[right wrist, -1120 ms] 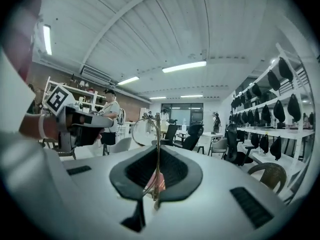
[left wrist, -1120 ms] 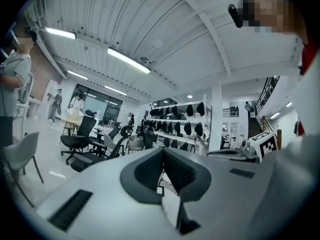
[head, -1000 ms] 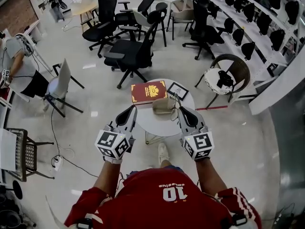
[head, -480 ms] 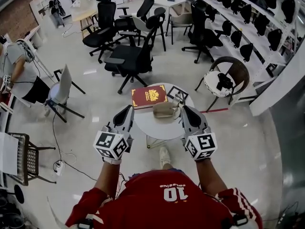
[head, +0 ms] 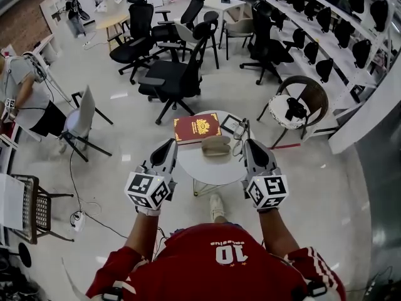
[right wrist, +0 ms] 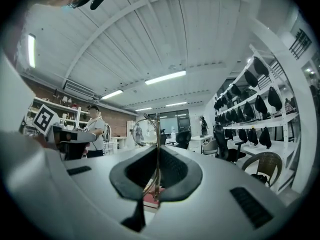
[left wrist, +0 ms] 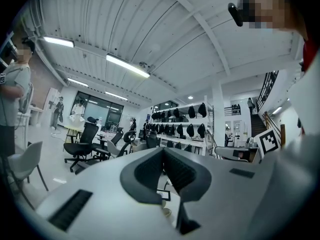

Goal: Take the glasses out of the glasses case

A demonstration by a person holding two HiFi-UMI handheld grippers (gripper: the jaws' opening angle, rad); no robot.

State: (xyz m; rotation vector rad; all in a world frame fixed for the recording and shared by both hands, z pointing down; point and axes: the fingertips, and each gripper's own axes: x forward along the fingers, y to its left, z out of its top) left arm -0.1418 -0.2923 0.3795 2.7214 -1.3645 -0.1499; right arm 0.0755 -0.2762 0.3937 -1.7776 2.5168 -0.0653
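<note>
Gold-wire glasses (right wrist: pixel 145 132) are clamped in your right hand-held gripper (right wrist: pixel 157 151). The right gripper view shows its two dark pads pressed together on the thin rim, with a round lens rising above the tips. The head view does not give you that. There the glasses (head: pixel 241 137) are only a faint tangle of wire at the tip of the right hand-held gripper (head: pixel 247 143), over the right part of the round white bench (head: pixel 207 166).

What the head view does give you is the layout. The tan case (head: pixel 216 145) lies on the bench just left of the glasses, between your two hand-held grippers. It is too small there to tell whether its lid is up, or whether the wire touches it. A red book (head: pixel 196 126) lies on the far side of the case, and a small picture frame (head: pixel 230 123) sits just right of the book.

Your left hand-held gripper (left wrist: pixel 163 153) is closed on nothing: in the left gripper view its pads meet with no gap and nothing between them. In the head view the left hand-held gripper (head: pixel 169 144) hovers at the bench's left edge, clear of the case and the book.
</note>
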